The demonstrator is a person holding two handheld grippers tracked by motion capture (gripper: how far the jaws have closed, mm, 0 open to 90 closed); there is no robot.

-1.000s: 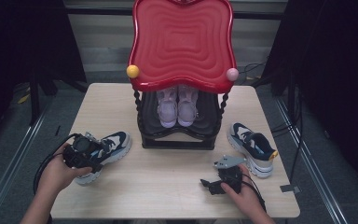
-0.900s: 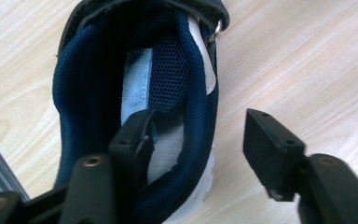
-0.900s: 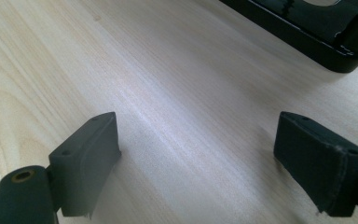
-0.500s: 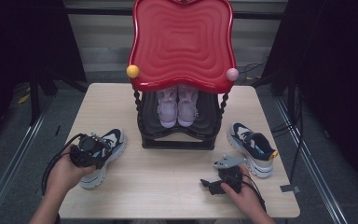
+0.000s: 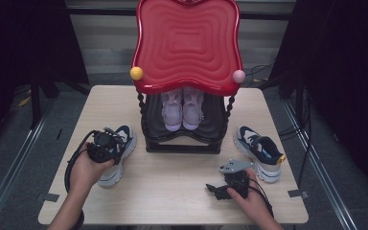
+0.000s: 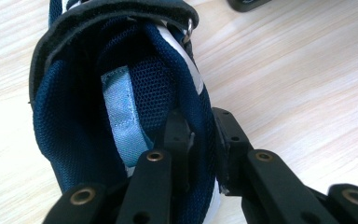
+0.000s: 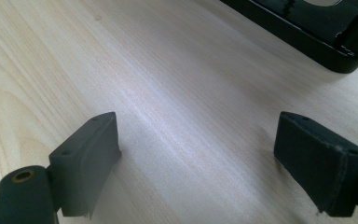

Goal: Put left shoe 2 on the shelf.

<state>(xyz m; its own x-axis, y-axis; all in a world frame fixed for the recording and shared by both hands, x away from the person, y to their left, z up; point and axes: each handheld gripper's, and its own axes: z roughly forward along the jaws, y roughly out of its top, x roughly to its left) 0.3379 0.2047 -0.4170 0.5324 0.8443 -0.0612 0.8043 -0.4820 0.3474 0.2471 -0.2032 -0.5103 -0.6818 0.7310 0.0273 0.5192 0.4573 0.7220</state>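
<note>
A navy and white sneaker [image 5: 120,158] lies at the table's left, in front of the rack. My left gripper [image 5: 104,143] has just been closing and is shut on its collar. In the left gripper view, the jaws [image 6: 200,135] pinch the navy mesh wall of the sneaker [image 6: 98,93], one inside the opening and one outside. The matching sneaker [image 5: 261,151] sits at the right. My right gripper [image 5: 214,188] rests low near the front edge, open. The right gripper view shows it [image 7: 209,154] with bare wood between the jaws.
A black shoe rack with a wavy red top [image 5: 187,43] stands at the middle back of the table [image 5: 172,201]. A pink pair of shoes [image 5: 182,108] sits on its shelf. Its black base [image 7: 307,42] lies just ahead of my right gripper.
My left hand has moved right towards the rack, its gripper has closed on the sneaker's collar, and the sneaker has swung more lengthwise. The right hand has stayed still.
</note>
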